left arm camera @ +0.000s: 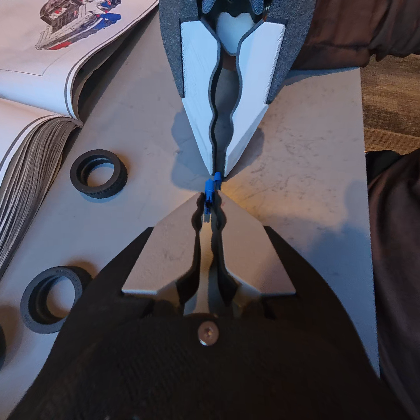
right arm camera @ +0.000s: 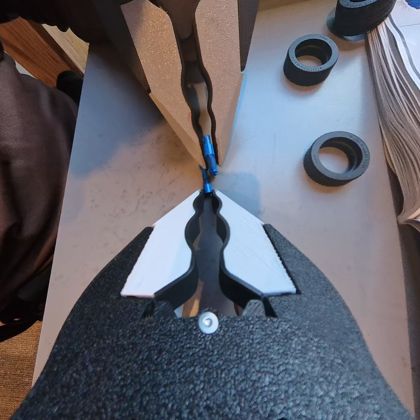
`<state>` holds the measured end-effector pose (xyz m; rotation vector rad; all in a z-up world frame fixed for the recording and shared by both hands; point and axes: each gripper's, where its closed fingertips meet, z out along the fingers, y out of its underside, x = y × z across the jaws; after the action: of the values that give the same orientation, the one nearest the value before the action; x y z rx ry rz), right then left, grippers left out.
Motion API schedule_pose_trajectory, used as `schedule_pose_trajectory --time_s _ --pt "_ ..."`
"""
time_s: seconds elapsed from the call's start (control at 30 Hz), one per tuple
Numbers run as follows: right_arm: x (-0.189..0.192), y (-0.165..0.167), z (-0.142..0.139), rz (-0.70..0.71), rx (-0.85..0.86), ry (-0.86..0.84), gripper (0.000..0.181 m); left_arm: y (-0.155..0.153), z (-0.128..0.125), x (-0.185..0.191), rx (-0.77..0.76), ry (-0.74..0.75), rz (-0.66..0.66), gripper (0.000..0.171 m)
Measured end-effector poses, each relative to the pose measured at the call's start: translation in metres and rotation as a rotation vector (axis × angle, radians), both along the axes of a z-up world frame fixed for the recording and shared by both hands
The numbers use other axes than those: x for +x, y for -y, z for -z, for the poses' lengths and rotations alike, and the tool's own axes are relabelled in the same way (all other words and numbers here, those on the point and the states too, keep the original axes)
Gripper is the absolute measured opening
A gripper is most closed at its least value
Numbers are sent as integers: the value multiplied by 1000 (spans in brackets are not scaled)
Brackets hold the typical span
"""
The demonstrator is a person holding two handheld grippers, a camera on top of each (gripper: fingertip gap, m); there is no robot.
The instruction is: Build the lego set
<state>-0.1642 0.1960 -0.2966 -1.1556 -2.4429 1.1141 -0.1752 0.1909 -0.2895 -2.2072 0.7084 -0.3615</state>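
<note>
Two small blue pins sit at frame centre in both views, tip to tip between the two grippers, held above the table (left arm camera: pixel 306 159). The left gripper (left arm camera: pixel 210 200) is clamped on one blue pin (left arm camera: pixel 208 196), which runs back between its fingers; the right gripper (right arm camera: pixel 207 193) pinches the other blue pin (right arm camera: pixel 207 187) by its end only. In the right wrist view the pins look slightly offset and angled where they meet; whether they touch or already mate, I cannot tell. Judged step: bringing the two pins together, or passing one across. To do it well: line up the axes first, keep both grips firm, and push straight along the pin, since the short end grip on the right could let that pin twist out. Room: bare tabletop lies under and around the tips. Black tyres lie well apart at the left of the left wrist view, one mid-left (left arm camera: pixel 98 173), one lower left (left arm camera: pixel 51 300), beside the open instruction booklet (left arm camera: pixel 34 56) at upper left. The table edge runs close along the right of that view, with a dark sleeve (left arm camera: pixel 397 250) just past it, so a dropped pin could roll off there.
</note>
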Motion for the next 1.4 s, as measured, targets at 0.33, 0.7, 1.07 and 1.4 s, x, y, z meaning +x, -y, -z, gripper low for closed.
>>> schedule_pose_trajectory --time_s 0.33,0.7,1.07,1.4 --pt "-2 -1 0 18 -24 20 6 -1 0 -2 18 -20 -17 4" --pt "-5 1 0 58 -30 18 6 -4 -3 -5 40 -26 -57 4" --pt "-7 1 0 63 -56 35 6 -3 0 -8 -31 54 -66 5" --pt "-5 2 0 55 -50 32 7 1 2 -12 -85 88 -45 32"
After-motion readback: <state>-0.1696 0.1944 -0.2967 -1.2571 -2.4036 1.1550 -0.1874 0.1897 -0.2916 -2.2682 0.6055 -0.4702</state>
